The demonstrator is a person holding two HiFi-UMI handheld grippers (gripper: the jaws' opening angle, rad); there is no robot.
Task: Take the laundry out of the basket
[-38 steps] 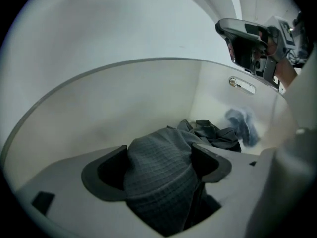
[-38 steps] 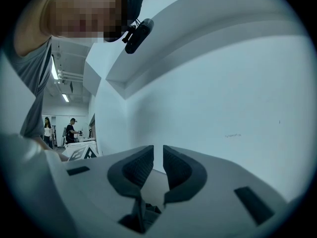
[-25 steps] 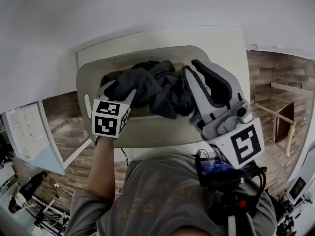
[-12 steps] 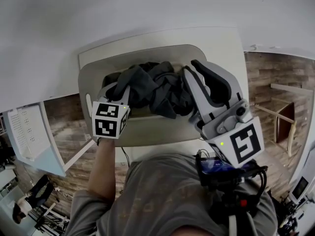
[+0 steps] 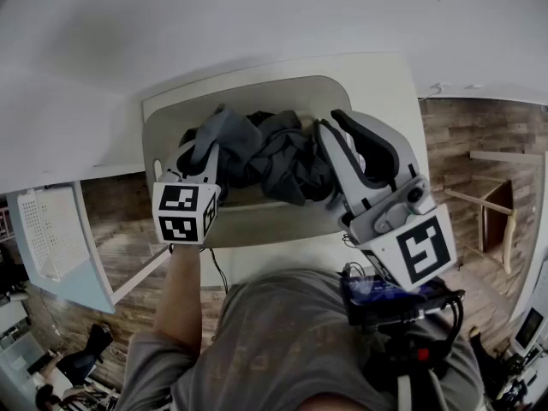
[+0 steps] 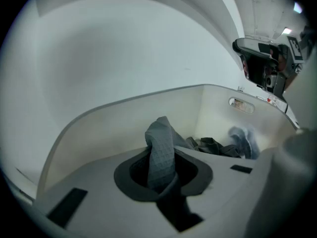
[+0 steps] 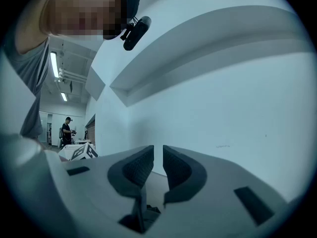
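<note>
A beige laundry basket [image 5: 257, 228] holds a pile of dark grey laundry [image 5: 287, 157]. My left gripper [image 5: 208, 144] reaches into the basket's left side. Its jaws are closing and pinch a fold of grey waffle-textured cloth [image 6: 161, 150], which stands up out of the left gripper [image 6: 163, 176]. More dark clothes [image 6: 218, 147] lie further along the basket wall [image 6: 213, 110]. My right gripper [image 5: 330, 122] hovers over the pile's right side, tilted upward. In its own view the right gripper [image 7: 157, 163] is shut, only a thin slit between the pads and nothing in it.
The basket rests on a white tabletop [image 5: 377, 71] against a white wall [image 5: 257, 15]. Wooden floor [image 5: 479, 152] lies to the right. A white perforated panel [image 5: 51, 238] stands at the left. The basket has a handle slot [image 6: 241, 104].
The left gripper has shut on a fold of grey cloth and lifted it slightly from the pile. The right gripper has barely moved.
</note>
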